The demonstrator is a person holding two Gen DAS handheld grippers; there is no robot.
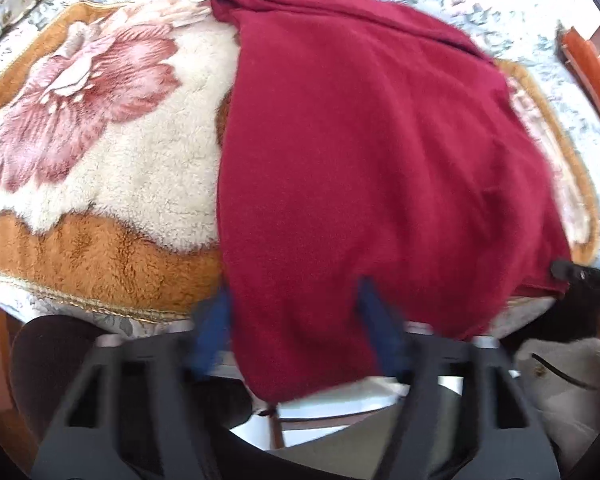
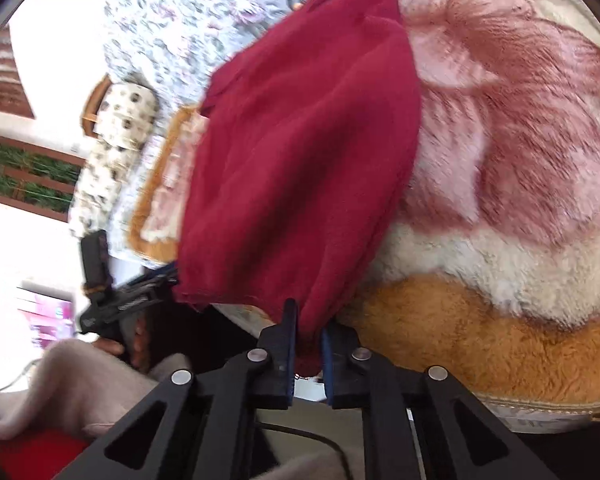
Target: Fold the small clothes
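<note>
Red garment point(image 1: 372, 152) lying on fleece floral blanket point(image 1: 100, 152), near hem hanging over edge. Right gripper point(image 2: 308, 340) fingers clamping hem. Left gripper point(image 1: 296, 300) fingers straddling hem; grip unclear, blurred.

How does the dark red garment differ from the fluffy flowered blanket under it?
The dark red garment is plain and smooth-knit; the fluffy flowered blanket is shaggy, with pink flowers and an orange border. The garment hangs over the near edge, pinched by both grippers; the blanket lies flat. Both are soft cloth.
</note>
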